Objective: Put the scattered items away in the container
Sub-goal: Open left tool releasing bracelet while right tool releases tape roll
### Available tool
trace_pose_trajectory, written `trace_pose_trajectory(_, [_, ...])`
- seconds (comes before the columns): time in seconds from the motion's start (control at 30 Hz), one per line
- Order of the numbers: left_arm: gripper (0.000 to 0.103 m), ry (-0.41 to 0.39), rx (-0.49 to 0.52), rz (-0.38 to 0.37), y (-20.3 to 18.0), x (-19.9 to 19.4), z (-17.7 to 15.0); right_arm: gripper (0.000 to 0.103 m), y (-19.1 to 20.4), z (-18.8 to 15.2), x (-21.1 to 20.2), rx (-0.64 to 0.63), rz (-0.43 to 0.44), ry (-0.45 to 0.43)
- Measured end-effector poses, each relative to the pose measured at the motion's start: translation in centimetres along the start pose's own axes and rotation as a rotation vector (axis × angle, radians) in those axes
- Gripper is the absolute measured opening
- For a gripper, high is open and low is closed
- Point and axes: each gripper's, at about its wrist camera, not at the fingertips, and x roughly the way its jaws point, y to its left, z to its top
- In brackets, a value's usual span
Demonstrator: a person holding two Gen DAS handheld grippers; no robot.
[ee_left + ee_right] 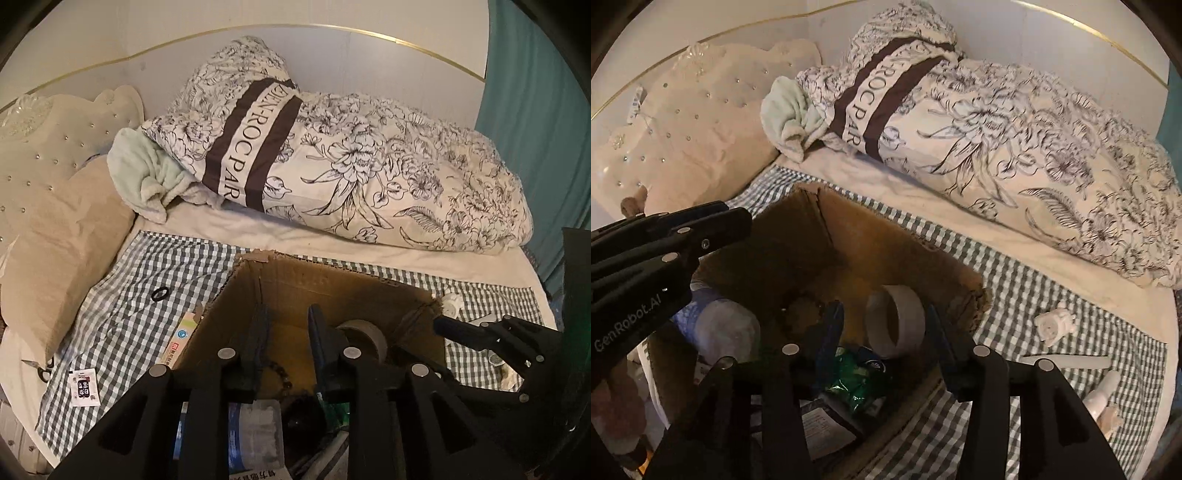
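Observation:
An open cardboard box (218,306) (798,229) stands on a checked cloth on the bed. Both grippers hang over its opening. My left gripper (288,328) is open and empty above a bead bracelet (279,369). My right gripper (884,325) is open, its fingers either side of a tape roll (895,321) that lies in the box, also in the left wrist view (364,334). A green packet (855,380) and a clear plastic pack (726,328) lie inside. A black ring (160,294), a small sachet (84,387), a white toy figure (1054,325) and a white stick (1067,361) lie scattered on the cloth.
A floral duvet (369,166) and a pale green blanket (144,173) are piled at the back of the bed. A beige pillow (62,236) and studded headboard (40,147) lie left. A teal curtain (535,129) hangs at right. A printed carton (181,332) lies against the box's left side.

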Motion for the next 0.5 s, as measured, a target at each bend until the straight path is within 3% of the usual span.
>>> trace_pose_trajectory(0.2, [0.026, -0.033, -0.003, -0.006, -0.5, -2.5, 0.2, 0.048, 0.2, -0.2, -3.6, 0.006, -0.024, -0.059])
trace_pose_trajectory(0.4, [0.037, -0.085, -0.002, -0.018, -1.6, -6.0, 0.4, 0.052, -0.4, -0.9, -7.7, 0.025, -0.047, -0.126])
trace_pose_trajectory(0.5, [0.051, -0.118, -0.007, -0.029, -2.2, -7.9, 0.4, 0.057, -1.1, -1.4, -9.8, 0.038, -0.063, -0.160])
